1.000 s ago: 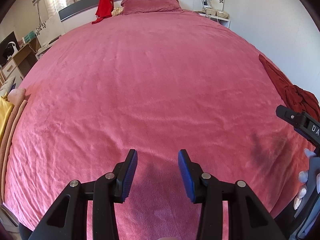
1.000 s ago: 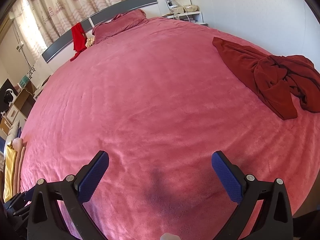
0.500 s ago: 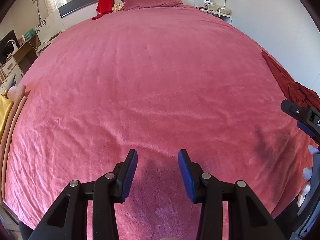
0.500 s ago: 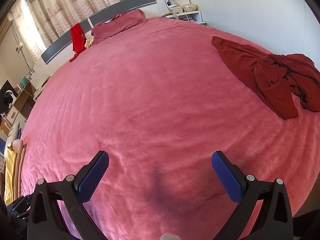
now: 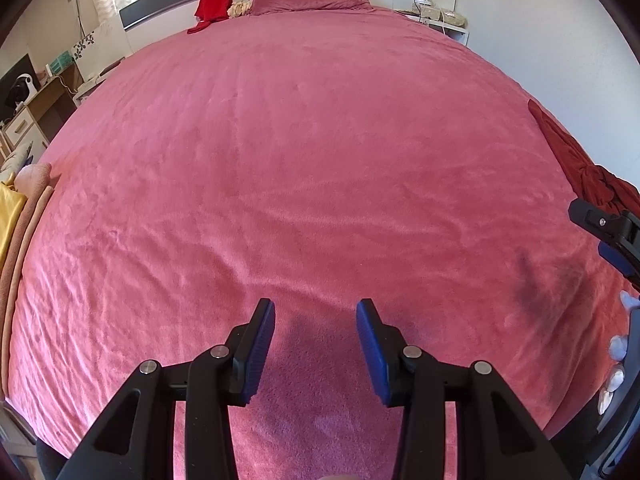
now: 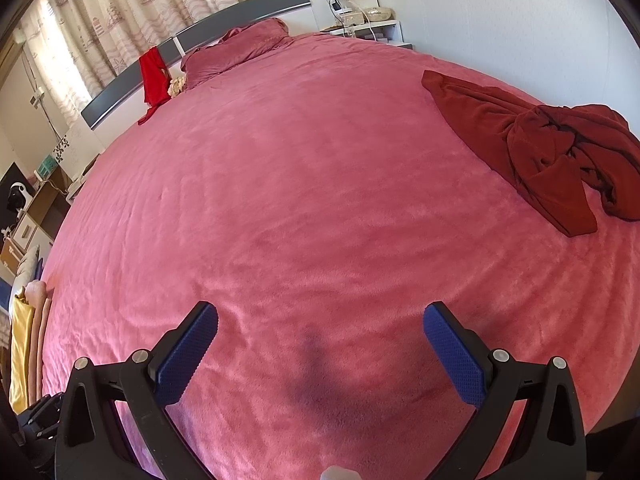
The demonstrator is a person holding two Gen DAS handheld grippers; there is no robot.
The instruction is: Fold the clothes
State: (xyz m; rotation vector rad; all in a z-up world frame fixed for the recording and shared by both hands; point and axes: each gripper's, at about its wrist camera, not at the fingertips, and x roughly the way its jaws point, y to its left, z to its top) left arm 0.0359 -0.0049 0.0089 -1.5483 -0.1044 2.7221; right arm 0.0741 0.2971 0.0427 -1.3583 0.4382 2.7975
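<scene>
While both tools hang above the near edge of the pink bedspread (image 6: 304,184), neither grasps anything. The left gripper (image 5: 315,346) has its blue pads parted with only bare cover between them, so it is released. The right gripper (image 6: 320,354) is spread much wider, likewise released, its shadow falling on the cover just beyond it.

The dark red garment (image 6: 552,152) lies crumpled on the right side of the bed, close to the right edge and well apart from both grippers; one flat stretch of it runs toward the far end, while the nearer part is bunched into folds. In the left wrist view it shows only at the right margin.

At the far end a pillow (image 6: 240,46) rests against the grey headboard (image 6: 192,44), with a bright red cloth (image 6: 154,74) draped over it. On the left, a stack of folded yellow and peach fabrics (image 6: 28,332) sits by the bed's edge.
</scene>
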